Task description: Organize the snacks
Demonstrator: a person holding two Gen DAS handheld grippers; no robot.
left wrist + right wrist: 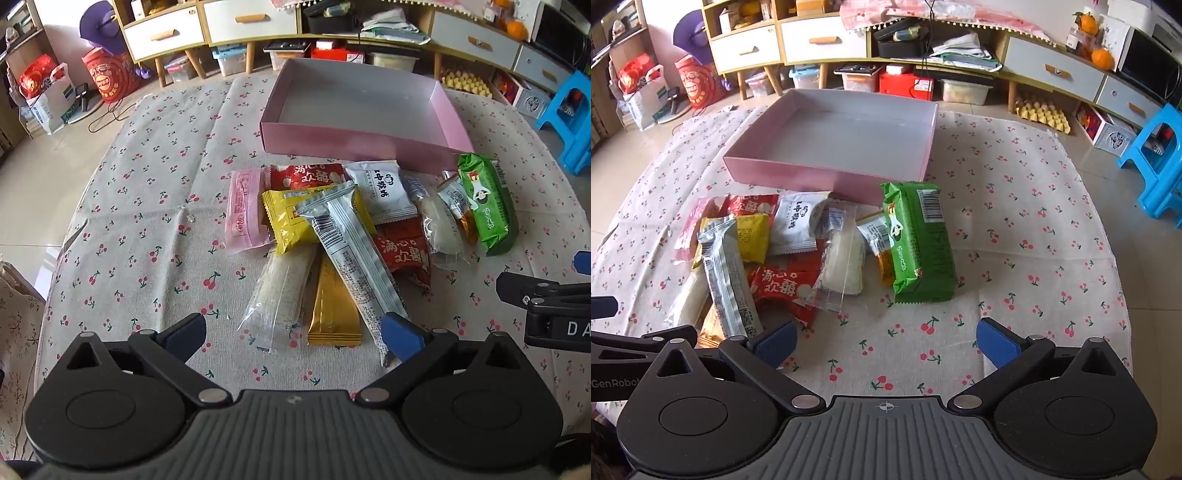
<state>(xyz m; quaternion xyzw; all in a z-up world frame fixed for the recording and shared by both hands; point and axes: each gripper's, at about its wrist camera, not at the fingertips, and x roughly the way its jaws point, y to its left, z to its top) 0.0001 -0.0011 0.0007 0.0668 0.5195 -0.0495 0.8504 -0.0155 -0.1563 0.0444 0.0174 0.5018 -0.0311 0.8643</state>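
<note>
**Snack packets heaped beside a pink box**

A loose heap of wrapped snacks lies on a cherry-print cloth [1015, 229], just in front of a shallow pink box [827, 173] holding nothing. A long silver packet [354, 254] lies across a yellow packet [291, 221] and a gold packet [334, 317]. A green packet [918, 243] sits at the heap's right end. The left gripper [295, 336] and the right gripper [886, 341] hover at the near edge, fingers spread wide, grasping nothing.
</note>
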